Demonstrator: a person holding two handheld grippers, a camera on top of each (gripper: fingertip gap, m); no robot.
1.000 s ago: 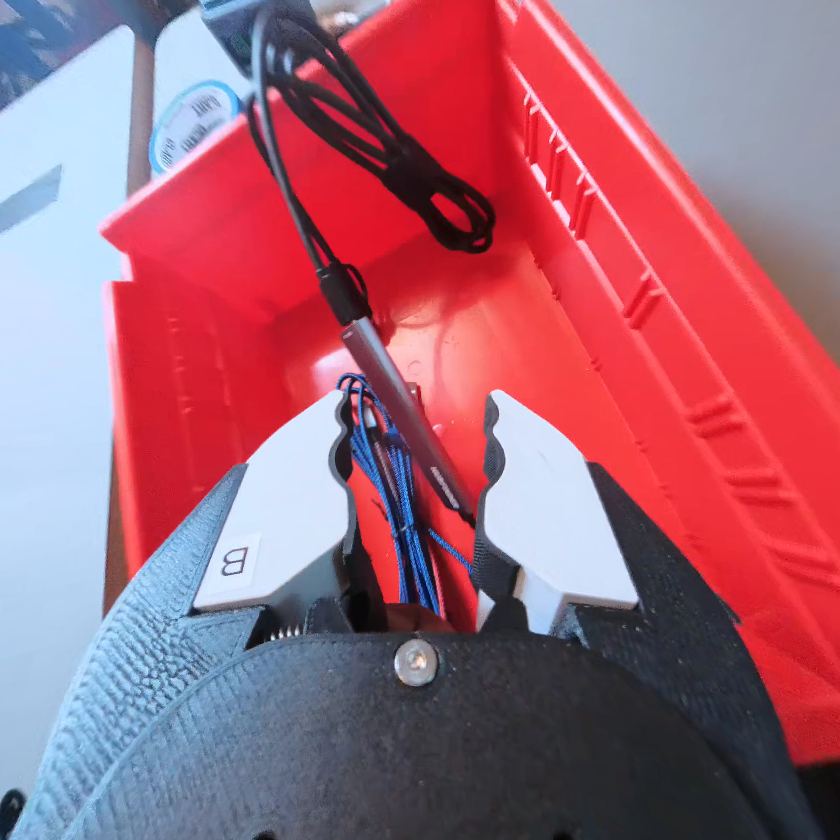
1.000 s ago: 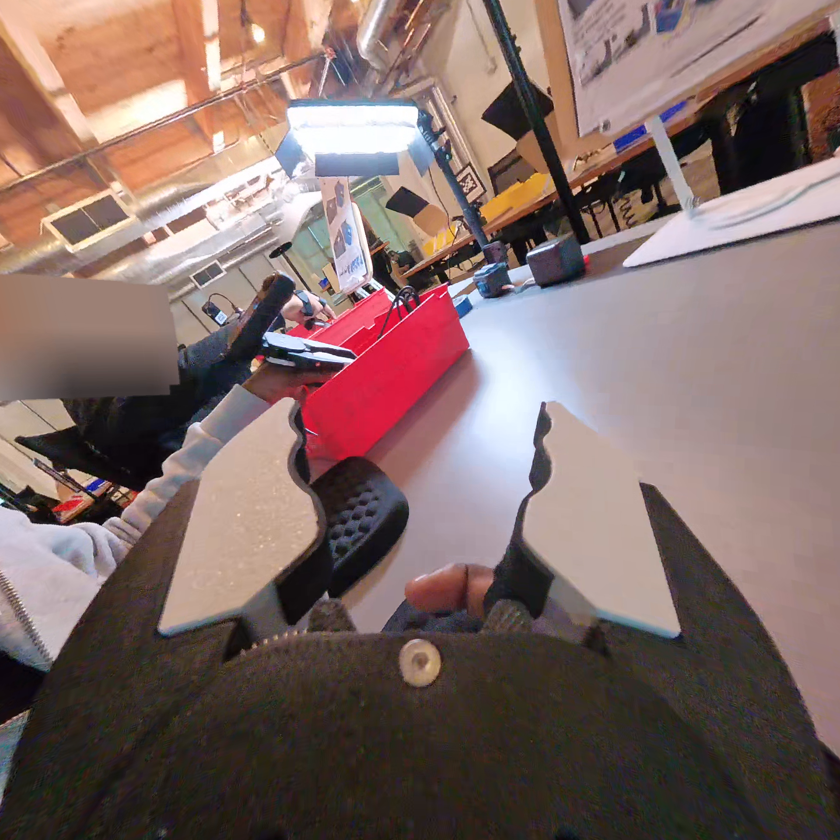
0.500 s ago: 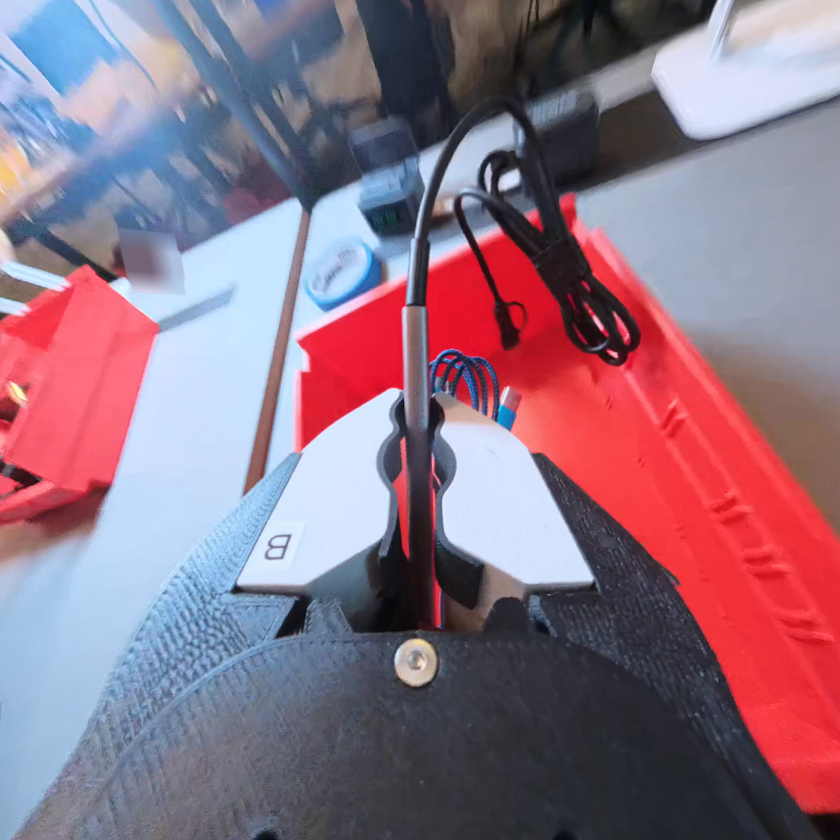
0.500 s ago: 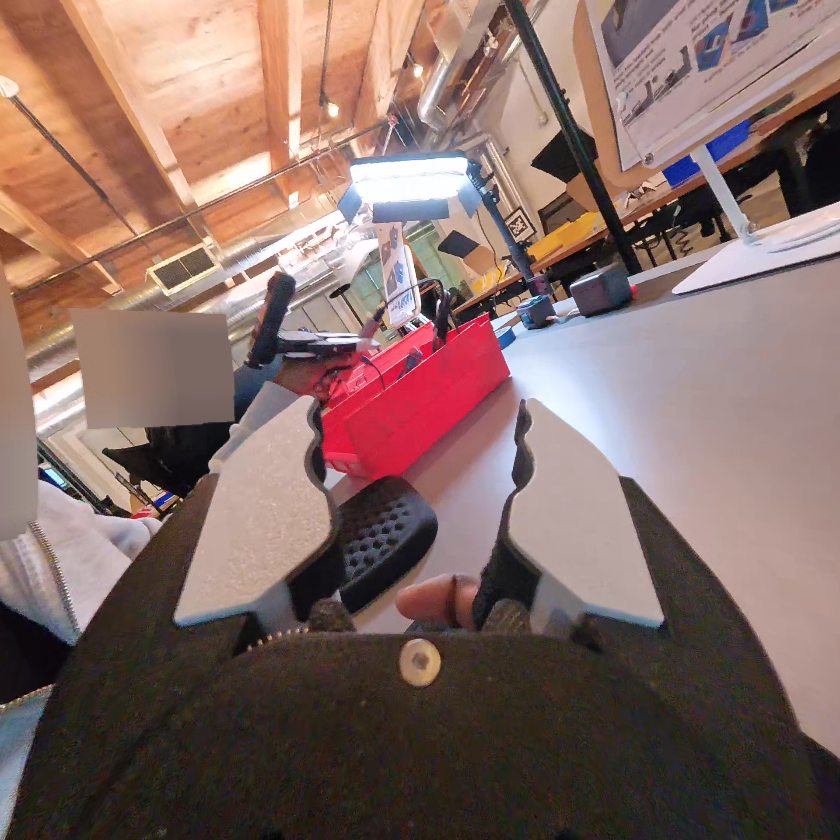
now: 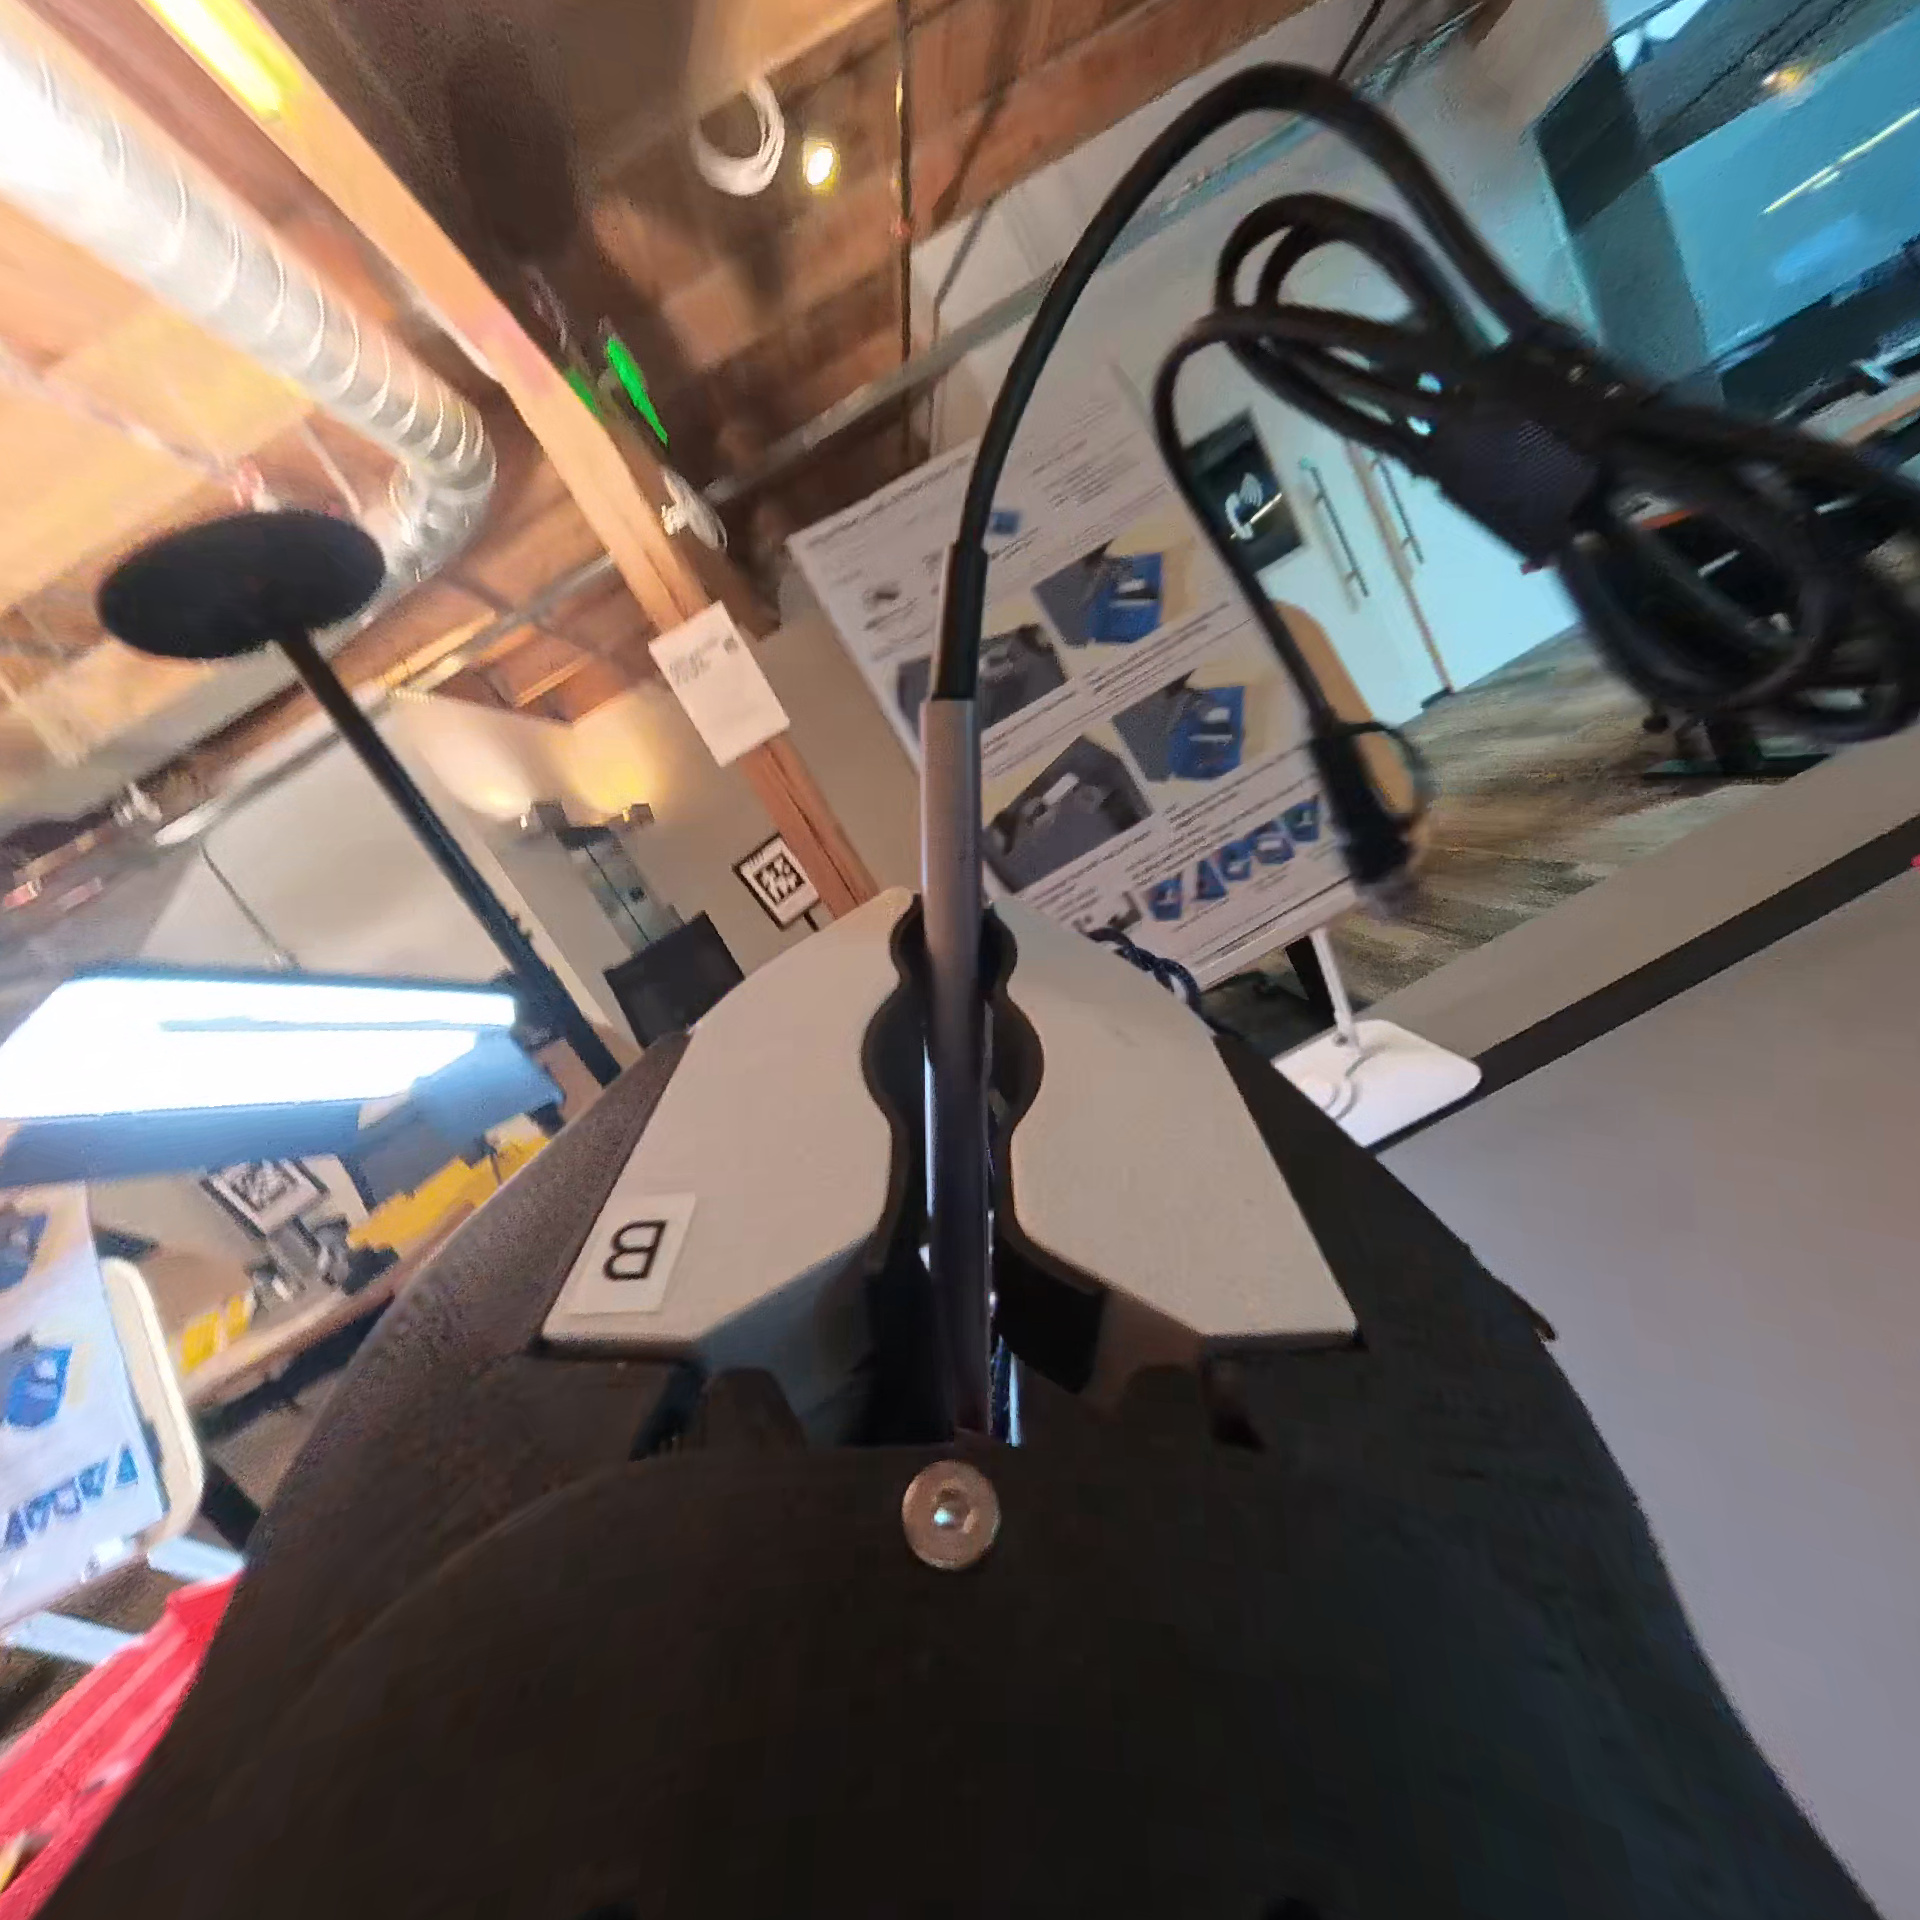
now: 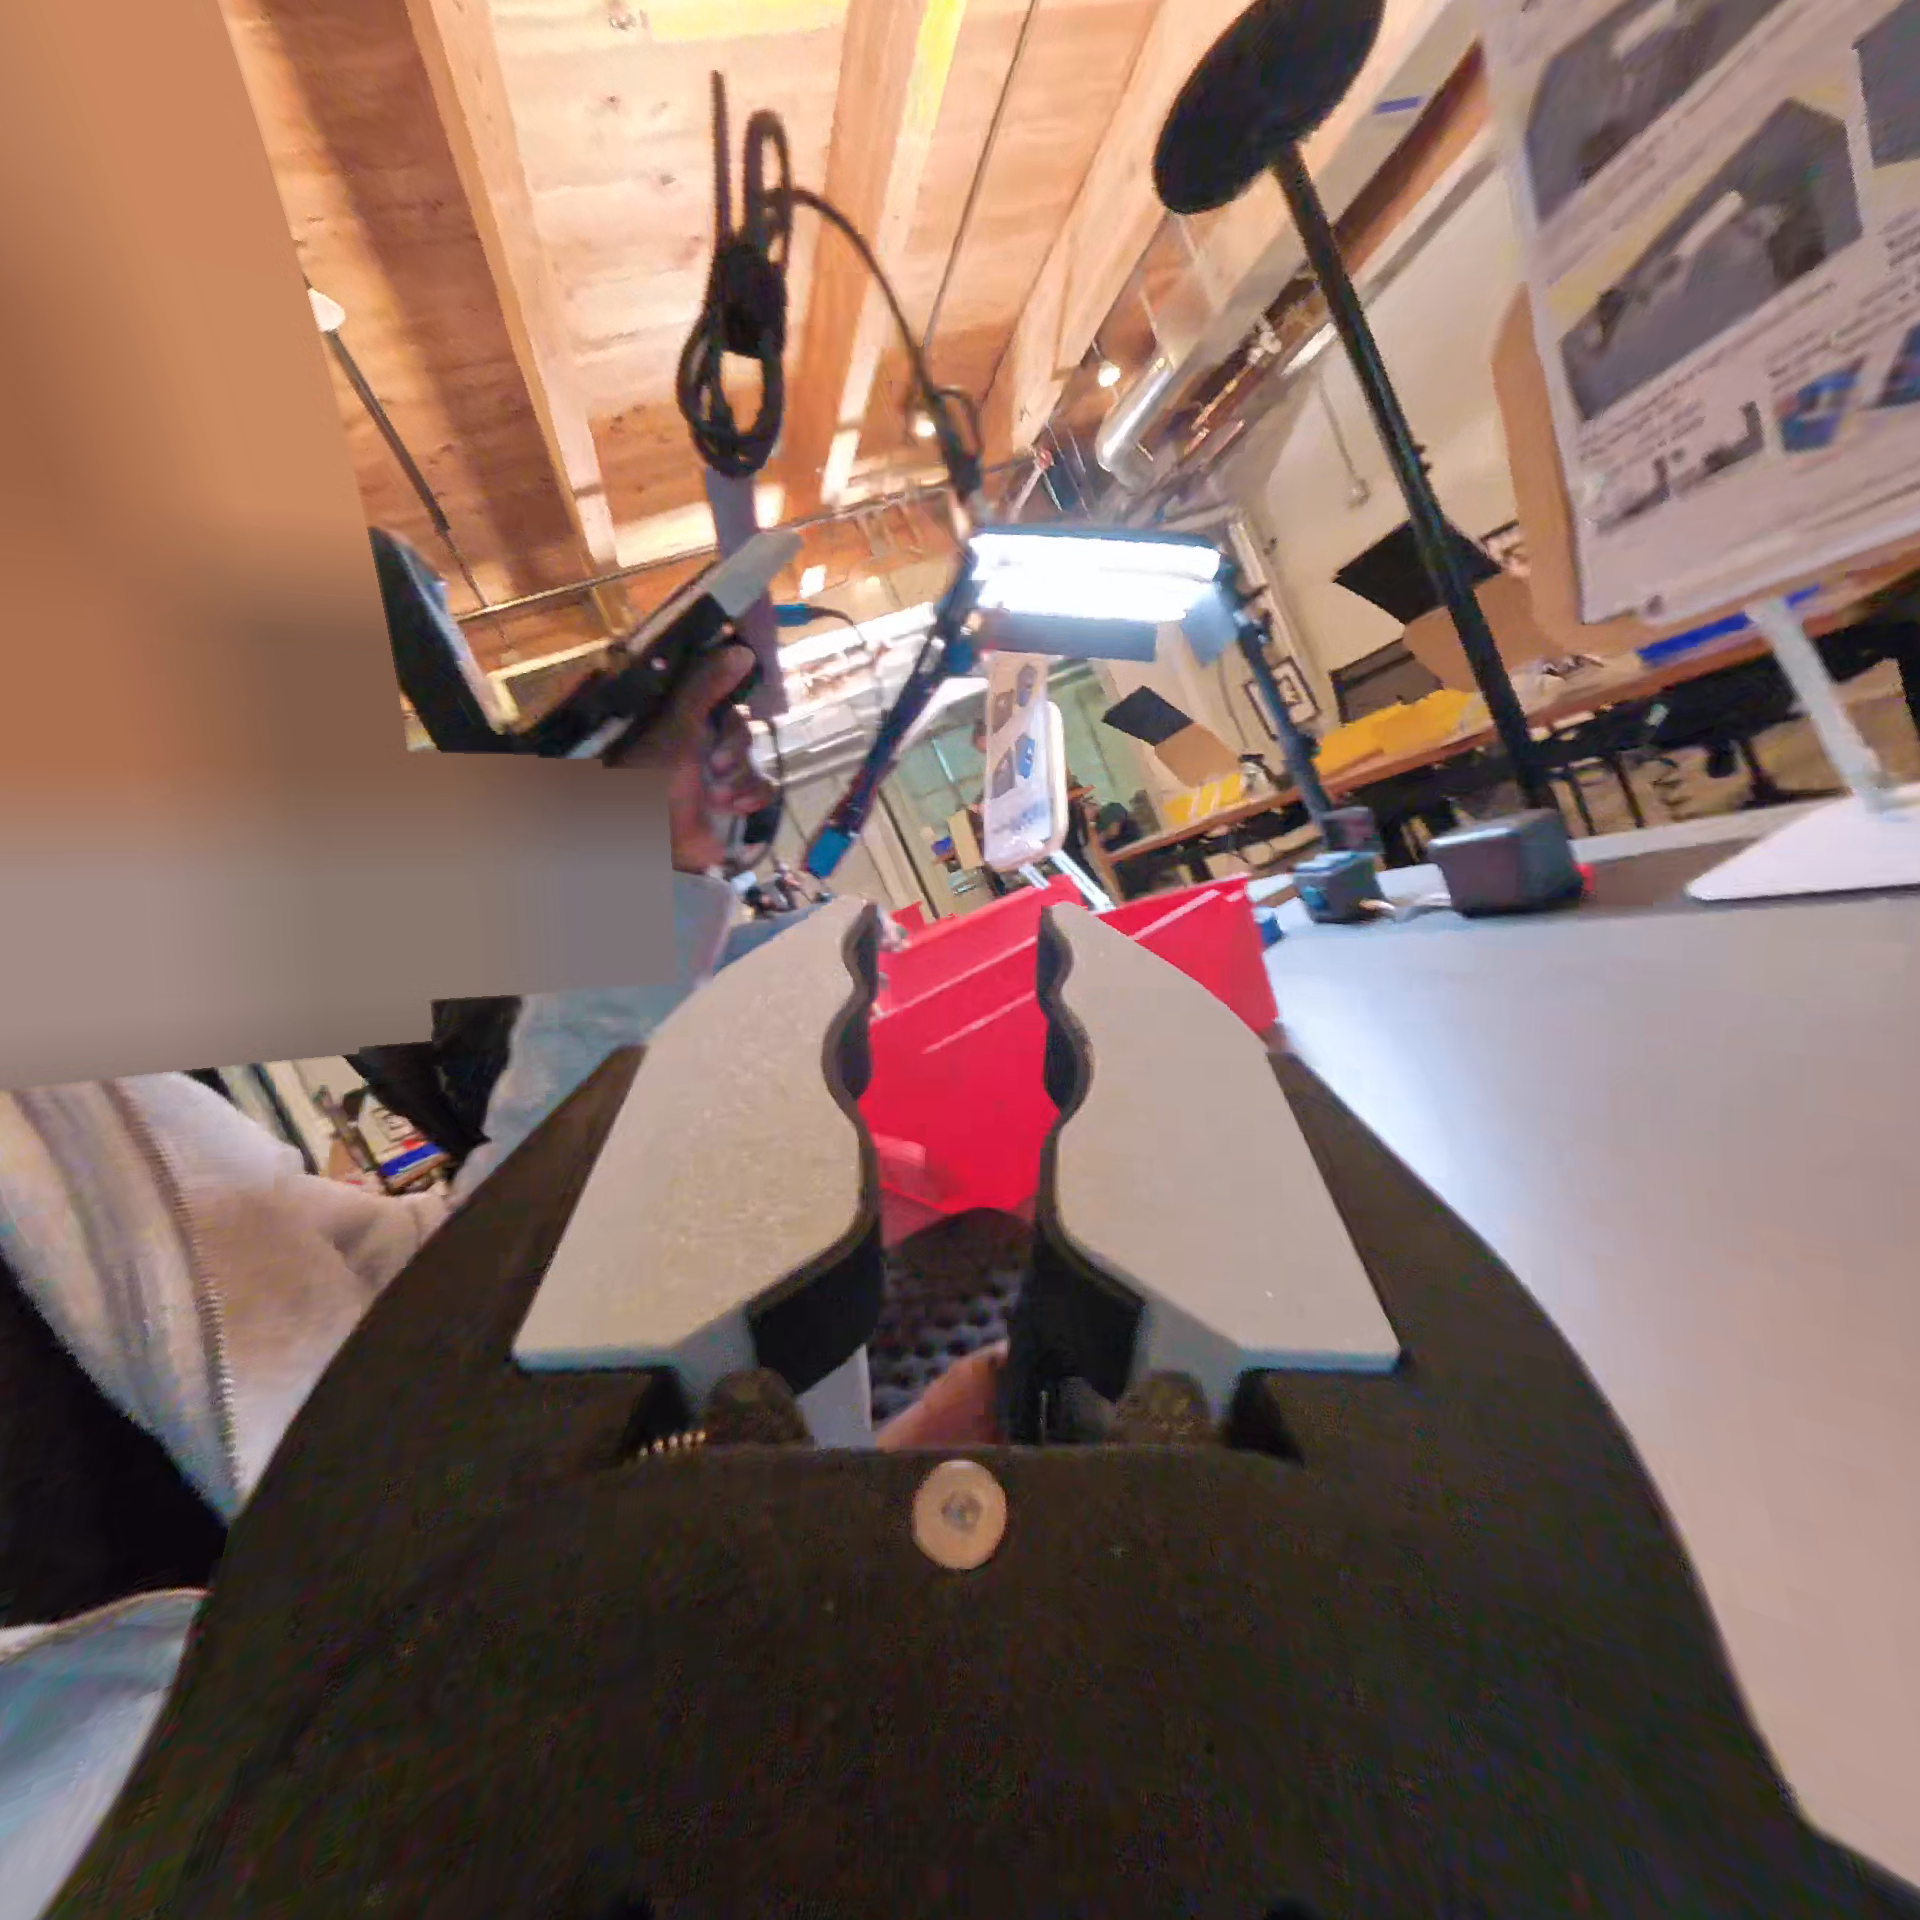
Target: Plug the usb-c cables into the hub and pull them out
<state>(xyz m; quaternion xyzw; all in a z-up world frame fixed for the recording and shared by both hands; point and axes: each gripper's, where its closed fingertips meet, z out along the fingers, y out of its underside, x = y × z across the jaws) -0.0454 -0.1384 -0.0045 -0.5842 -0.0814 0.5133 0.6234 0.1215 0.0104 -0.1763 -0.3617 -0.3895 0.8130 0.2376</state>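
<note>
My left gripper [image 5: 951, 925] is shut on the slim grey hub [image 5: 951, 810], which stands upright between the pads. The hub's black cable arcs over to a tied black cable bundle [image 5: 1621, 520] that hangs in the air, with a loose plug [image 5: 1361, 800] dangling. A bit of blue braided cable [image 5: 1153, 966] shows behind the right pad. In the right wrist view the left gripper [image 6: 727, 592] is raised high with the hub [image 6: 727, 509] and bundle [image 6: 732, 343] above it. My right gripper [image 6: 951, 935] is empty, its jaws narrowly apart, low over the table.
The red bin [image 6: 1039, 997] stands on the grey table [image 6: 1558, 1143] ahead of the right gripper; its corner shows in the left wrist view [image 5: 104, 1714]. Two dark boxes [image 6: 1507, 873] sit beyond it. A poster stand [image 6: 1704, 291] and a light panel [image 6: 1091, 561] stand behind. The left gripper's tips are roughly 30 cm from the right gripper's.
My left gripper shut on the hub in the bin and lifted it high, tilting upward, with the cable bundle swinging. My right gripper's jaws narrowed and it turned toward the bin.
</note>
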